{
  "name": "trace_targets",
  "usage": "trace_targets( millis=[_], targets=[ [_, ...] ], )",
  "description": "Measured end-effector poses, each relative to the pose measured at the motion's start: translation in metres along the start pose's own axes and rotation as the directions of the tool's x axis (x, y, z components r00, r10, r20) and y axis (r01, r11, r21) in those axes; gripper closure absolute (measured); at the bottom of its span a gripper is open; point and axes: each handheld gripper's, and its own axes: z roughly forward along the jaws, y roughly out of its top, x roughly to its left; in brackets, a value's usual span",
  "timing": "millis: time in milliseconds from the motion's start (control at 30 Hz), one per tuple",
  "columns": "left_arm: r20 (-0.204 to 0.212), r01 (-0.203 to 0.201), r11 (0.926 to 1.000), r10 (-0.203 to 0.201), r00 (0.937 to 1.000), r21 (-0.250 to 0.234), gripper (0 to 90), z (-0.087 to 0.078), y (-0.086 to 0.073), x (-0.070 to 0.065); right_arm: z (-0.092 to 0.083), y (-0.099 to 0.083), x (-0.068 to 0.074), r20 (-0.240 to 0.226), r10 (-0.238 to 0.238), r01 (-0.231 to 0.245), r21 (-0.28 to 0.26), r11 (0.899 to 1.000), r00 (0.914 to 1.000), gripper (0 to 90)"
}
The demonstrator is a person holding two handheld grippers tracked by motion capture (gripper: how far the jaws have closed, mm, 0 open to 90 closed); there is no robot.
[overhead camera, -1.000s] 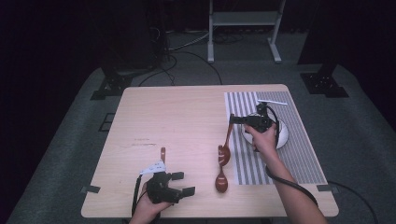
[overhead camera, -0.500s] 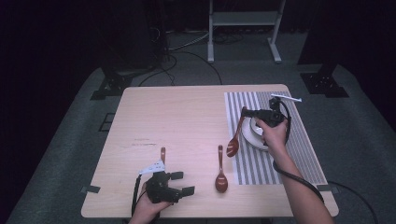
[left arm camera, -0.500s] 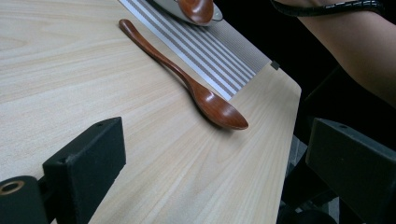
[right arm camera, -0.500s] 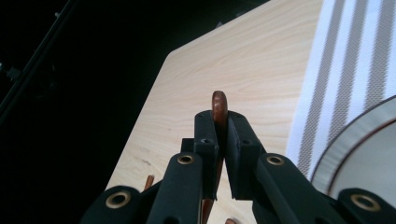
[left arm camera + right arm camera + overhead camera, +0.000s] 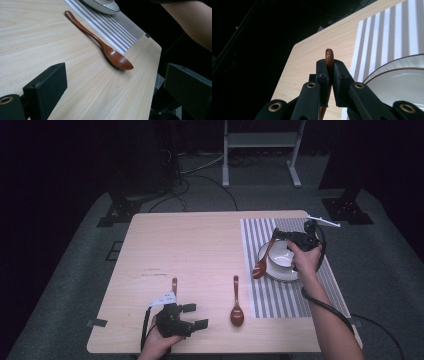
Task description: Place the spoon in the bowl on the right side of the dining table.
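My right gripper [image 5: 276, 236] is shut on the handle of a brown wooden spoon [image 5: 261, 263], which hangs bowl-end down over the left rim of a white bowl [image 5: 281, 270] on the striped placemat [image 5: 272, 300]. In the right gripper view the handle tip [image 5: 329, 55] sticks up between the closed jaws of the right gripper [image 5: 330, 68], with the bowl [image 5: 397, 80] just to the right. A second spoon [image 5: 236, 304] lies flat on the table. My left gripper [image 5: 196, 316] rests open near the front edge, and in its own view the left gripper [image 5: 116, 75] looks along that spoon [image 5: 100, 42].
A third spoon's handle [image 5: 174, 285] pokes out behind the left gripper. The wooden table [image 5: 190, 250] has bare room across its middle and left. Beyond its far edge the dark floor holds cables and a metal stand [image 5: 260, 150]. The table's right front corner [image 5: 155, 47] is close to the left gripper.
The right gripper has carried its spoon to the right and away, from above the placemat's left edge to the bowl's left rim. The left gripper has stayed put.
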Motion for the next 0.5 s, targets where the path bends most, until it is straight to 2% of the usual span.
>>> trace_targets(
  millis=[267,500],
  targets=[
    [-0.003,0.005,1.0000,-0.005,1.0000,0.002,3.5,0.000,0.000,0.001,-0.013,0.008,-0.006,0.012,0.032,-0.031,-0.038,0.999,0.9994,83.6],
    [-0.006,0.006,1.0000,-0.006,1.0000,-0.001,3.6,-0.001,0.000,0.001,-0.025,0.014,-0.012,0.033,0.041,-0.039,-0.073,0.997,0.9986,83.6]
  ],
)
